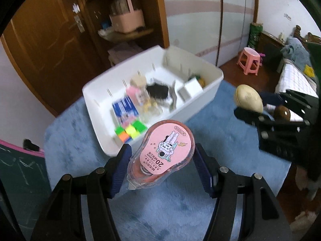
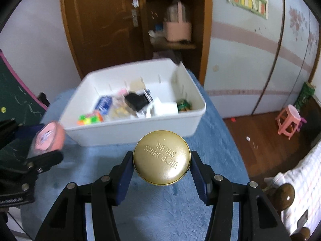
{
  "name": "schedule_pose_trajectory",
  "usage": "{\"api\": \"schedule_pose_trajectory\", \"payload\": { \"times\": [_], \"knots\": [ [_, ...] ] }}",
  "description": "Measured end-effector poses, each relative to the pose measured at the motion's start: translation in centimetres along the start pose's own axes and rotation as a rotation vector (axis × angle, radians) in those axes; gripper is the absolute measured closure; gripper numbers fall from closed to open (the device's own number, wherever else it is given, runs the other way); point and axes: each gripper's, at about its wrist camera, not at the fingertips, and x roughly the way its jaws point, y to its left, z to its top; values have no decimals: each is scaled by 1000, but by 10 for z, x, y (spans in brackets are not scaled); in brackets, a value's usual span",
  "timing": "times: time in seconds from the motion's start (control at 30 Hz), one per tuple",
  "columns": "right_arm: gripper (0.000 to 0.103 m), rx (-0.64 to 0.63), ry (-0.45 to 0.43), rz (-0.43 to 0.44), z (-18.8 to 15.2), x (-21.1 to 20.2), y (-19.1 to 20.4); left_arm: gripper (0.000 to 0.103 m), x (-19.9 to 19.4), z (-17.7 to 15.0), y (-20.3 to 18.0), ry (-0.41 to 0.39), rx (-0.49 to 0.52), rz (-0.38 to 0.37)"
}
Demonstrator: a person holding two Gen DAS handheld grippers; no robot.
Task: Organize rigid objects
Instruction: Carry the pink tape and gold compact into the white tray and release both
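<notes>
My left gripper (image 1: 162,158) is shut on a pink correction tape dispenser (image 1: 164,150), held above the blue cloth. My right gripper (image 2: 162,161) is shut on a round gold tin (image 2: 162,157) with embossed lettering. Ahead of both stands a white bin (image 1: 202,98) (image 2: 128,128) holding a bright puzzle cube (image 1: 130,131) (image 2: 90,119), a blue box (image 1: 124,106), a black item (image 1: 157,91) and white boxes (image 1: 192,87). The gold tin (image 1: 248,98) in the right gripper shows at the right of the left wrist view. At the left edge of the right wrist view appears the pink dispenser (image 2: 49,136).
A blue fuzzy cloth (image 1: 210,132) (image 2: 160,210) covers the surface under the bin. Behind are a brown wooden door (image 2: 104,20), shelves with a pink caddy (image 1: 127,19), and a pink stool (image 2: 289,120) on the wooden floor. A green chalkboard (image 1: 20,166) is at left.
</notes>
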Motion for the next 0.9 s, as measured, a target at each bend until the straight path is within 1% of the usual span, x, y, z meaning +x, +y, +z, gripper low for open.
{"api": "schedule_pose_trajectory", "payload": {
  "times": [0.23, 0.47, 0.7, 0.9],
  "knots": [
    [48, -20, -108, 21, 48, -41, 4, 37, -25, 48, 11, -78, -40, 28],
    [48, -33, -192, 43, 106, -60, 2, 37, -36, 89, 33, -122, -64, 90],
    [48, -17, -208, 51, 153, -37, -1, 37, -21, 128, 65, -134, -114, 121],
    [48, 17, -135, 39, 176, 12, -3, 37, 15, 157, 81, -125, -141, 122]
  ]
}}
